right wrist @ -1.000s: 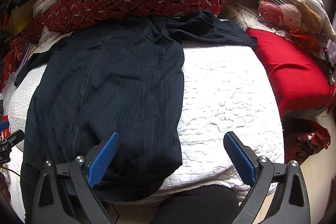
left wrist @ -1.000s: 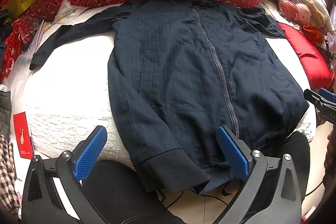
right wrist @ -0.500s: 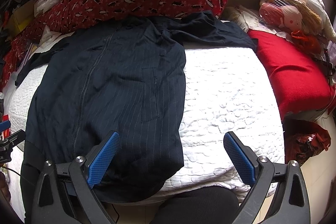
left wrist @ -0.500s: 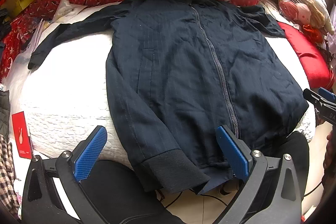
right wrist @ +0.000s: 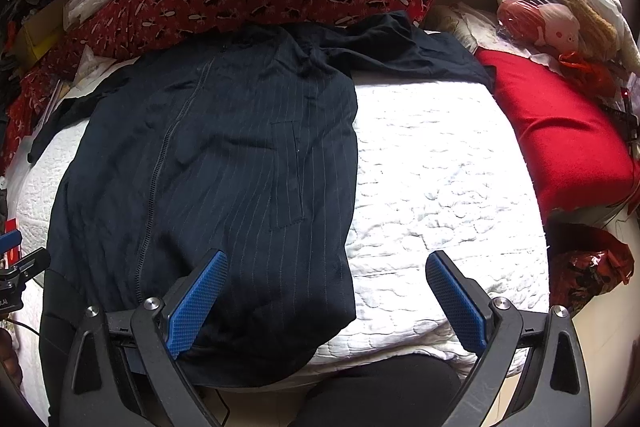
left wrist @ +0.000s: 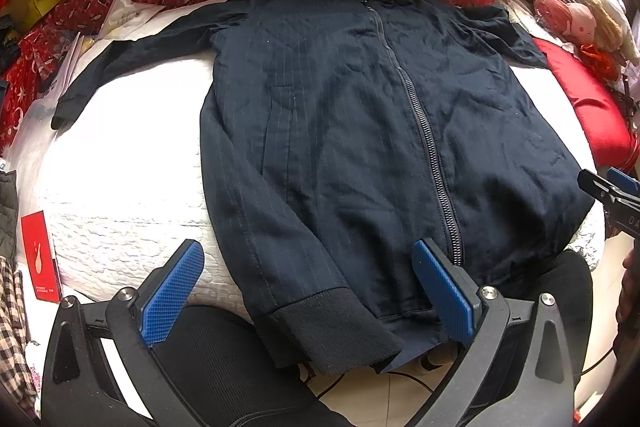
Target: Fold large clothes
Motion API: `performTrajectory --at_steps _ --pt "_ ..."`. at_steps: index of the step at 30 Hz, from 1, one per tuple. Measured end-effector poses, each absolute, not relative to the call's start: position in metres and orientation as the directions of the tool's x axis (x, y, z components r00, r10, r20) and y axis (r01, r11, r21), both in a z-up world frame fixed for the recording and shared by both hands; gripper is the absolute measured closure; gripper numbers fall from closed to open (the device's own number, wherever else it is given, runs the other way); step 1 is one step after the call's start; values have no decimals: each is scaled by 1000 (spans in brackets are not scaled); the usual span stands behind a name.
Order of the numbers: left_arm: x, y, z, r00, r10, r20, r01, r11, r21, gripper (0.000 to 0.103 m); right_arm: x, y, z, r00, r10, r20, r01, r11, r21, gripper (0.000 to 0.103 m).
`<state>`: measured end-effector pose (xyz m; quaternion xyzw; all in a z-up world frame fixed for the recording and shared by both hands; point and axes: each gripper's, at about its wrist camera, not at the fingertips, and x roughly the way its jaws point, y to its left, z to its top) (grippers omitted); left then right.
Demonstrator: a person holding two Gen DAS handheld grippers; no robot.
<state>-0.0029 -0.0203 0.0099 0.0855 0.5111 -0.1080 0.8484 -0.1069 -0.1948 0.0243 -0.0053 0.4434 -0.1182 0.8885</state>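
Navy jacket point(left wrist: 340, 147) lies zipped, front up, flat on the white quilt point(right wrist: 432, 179), hem overhanging the near edge, presumably spread for folding. Left gripper point(left wrist: 308, 291) and right gripper point(right wrist: 326, 301) hover at the hem, both released, grasping nothing.

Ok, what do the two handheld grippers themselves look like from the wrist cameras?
Both match: the left gripper and right gripper each have two black arms with triangular cut-outs and silver round bolts, ending in flat blue pads with a fine diamond-grid texture. No cables or hands show on them.
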Motion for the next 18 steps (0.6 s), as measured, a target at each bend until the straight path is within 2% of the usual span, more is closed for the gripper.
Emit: performTrajectory --at_steps 7,10,14,18 --pt "4 -6 4 426 -96 -900 254 967 17 0 -105 -203 16 561 -200 -803 217 972 -90 3" --pt "14 20 -1 395 -87 -915 201 980 -6 0 -108 -212 9 546 -191 -816 220 972 -81 3" --pt "20 52 -20 316 -84 -945 134 990 -43 0 -113 -220 -5 522 -114 -845 170 985 -28 3" --pt "13 56 -33 227 -218 -949 130 973 -193 0 -111 -218 -25 496 -61 -866 135 991 7 3"
